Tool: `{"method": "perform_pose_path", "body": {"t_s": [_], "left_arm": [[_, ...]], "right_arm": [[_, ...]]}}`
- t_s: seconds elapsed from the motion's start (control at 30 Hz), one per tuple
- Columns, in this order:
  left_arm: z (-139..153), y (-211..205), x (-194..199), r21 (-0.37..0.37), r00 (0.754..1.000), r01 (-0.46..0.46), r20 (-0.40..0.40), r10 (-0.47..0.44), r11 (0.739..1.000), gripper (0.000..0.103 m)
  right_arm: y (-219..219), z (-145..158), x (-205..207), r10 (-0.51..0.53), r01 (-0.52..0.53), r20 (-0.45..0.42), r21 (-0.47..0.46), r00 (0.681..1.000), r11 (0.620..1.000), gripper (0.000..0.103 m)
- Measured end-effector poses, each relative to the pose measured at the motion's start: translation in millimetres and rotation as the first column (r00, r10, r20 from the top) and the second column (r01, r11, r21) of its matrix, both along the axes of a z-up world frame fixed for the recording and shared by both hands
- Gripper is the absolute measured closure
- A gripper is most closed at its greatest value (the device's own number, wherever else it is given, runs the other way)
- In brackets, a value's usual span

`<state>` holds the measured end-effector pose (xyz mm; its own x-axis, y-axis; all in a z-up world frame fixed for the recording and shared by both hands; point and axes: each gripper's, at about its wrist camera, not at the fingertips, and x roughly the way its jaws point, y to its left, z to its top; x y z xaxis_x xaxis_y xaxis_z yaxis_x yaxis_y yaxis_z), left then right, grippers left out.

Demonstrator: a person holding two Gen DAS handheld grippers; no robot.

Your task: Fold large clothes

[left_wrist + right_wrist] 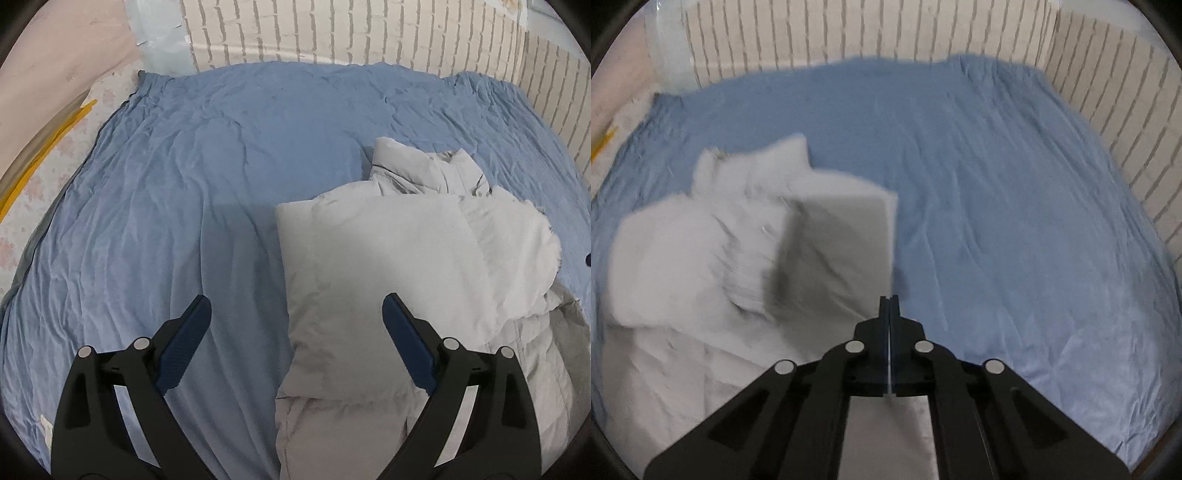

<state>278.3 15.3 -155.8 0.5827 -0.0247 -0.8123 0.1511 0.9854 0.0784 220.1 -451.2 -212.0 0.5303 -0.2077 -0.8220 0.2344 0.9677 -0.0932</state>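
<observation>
While the grey jacket [388,266] lies partly folded on the blue sheet [184,184], the left claw [296,306] hangs spread wide above its edge, gripping nothing, and the right claw [889,299] is clenched tight on a jacket fold

both wrist views look down, sharing blue sheet [207,155]

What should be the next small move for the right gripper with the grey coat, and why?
Probably draw the right gripper, shut on the grey coat, across toward the coat's middle. One flap is already folded over, and the left gripper hangs open, holding nothing.
</observation>
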Motion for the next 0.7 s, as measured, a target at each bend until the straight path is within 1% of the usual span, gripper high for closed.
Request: {"method": "perform_pose_path", "body": {"t_s": [0.03,0.1,0.2,0.27,0.3,0.33,0.37,0.4,0.43,0.5,0.53,0.57,0.6,0.67,0.7], "left_arm": [[-0.2,-2.1,-0.8,0.0,1.0,0.004,-0.001,-0.004,1.0,0.01],[-2.1,-6.1,-1.3,0.006,1.0,0.012,-0.004,-0.012,1.0,0.01],[-5.3,-11.3,2.5,0.031,1.0,0.011,-0.012,-0.011,0.999,0.01],[-5.3,-15.1,6.4,0.026,1.0,0.012,-0.02,-0.012,1.0,0.01],[-5.3,-17.4,7.8,0.021,1.0,0.015,-0.023,-0.015,1.0,0.011],[-5.1,-21.2,9.7,0.019,0.999,0.021,-0.026,-0.02,1.0,0.011],[-5.0,-27.2,12.1,0.027,0.999,0.025,-0.024,-0.024,0.999,0.012],[-5.3,-32.1,14.1,0.035,0.999,0.029,-0.021,-0.028,0.999,0.02],[-6.6,-37.6,16.3,0.043,0.999,0.036,-0.021,-0.036,0.998,0.027],[-14.9,-47.9,25.5,0.041,0.997,0.046,-0.057,-0.043,0.998,0.06],[-23.2,-50.3,32.6,0.029,0.995,0.037,-0.093,-0.034,0.999,0.066],[-29.7,-50.3,36.1,0.023,0.993,0.027,-0.115,-0.024,0.999,0.073],[-39.5,-49.7,41.5,0.012,0.99,0.007,-0.14,-0.005,1.0,0.073],[-51.8,-47.9,44.7,-0.004,0.988,-0.012,-0.151,0.011,1.0,0.073],[-58.7,-47.1,45.2,-0.015,0.988,-0.017,-0.157,0.014,1.0,0.072]], "right_arm": [[-1.5,-3.2,-0.3,-0.004,0.004,-0.007,-0.003,1.0,1.0,0.102],[2.0,2.3,0.7,0.02,-0.021,0.017,0.048,1.0,0.999,0.1],[14.3,14.5,9.8,0.044,-0.047,0.056,0.049,0.997,0.998,0.099],[28.0,20.7,18.1,0.076,-0.081,0.078,0.068,0.994,0.994,0.099],[36.7,23.8,24.1,0.095,-0.102,0.086,0.072,0.992,0.992,0.097],[47.5,26.3,30.3,0.121,-0.128,0.093,0.073,0.988,0.989,0.083],[56.4,27.6,34.2,0.138,-0.145,0.099,0.069,0.985,0.987,0.073],[66.8,28.3,39.1,0.157,-0.164,0.108,0.06,0.982,0.985,0.056],[80.2,27.9,45.5,0.184,-0.191,0.121,0.047,0.975,0.98,0.054],[97.8,21.3,55.0,0.212,-0.216,0.108,0.023,0.971,0.976,0.054],[102.8,18.6,58.2,0.217,-0.22,0.1,0.021,0.971,0.975,0.054],[106.7,9.7,66.6,0.221,-0.224,0.08,0.03,0.972,0.974,0.054],[108.6,-0.1,73.0,0.22,-0.222,0.057,0.044,0.974,0.974,0.054],[108.2,-18.3,79.1,0.217,-0.218,0.01,0.065,0.976,0.974,0.054],[107.5,-26.6,82.2,0.216,-0.215,-0.006,0.071,0.976,0.974,0.051]]}}
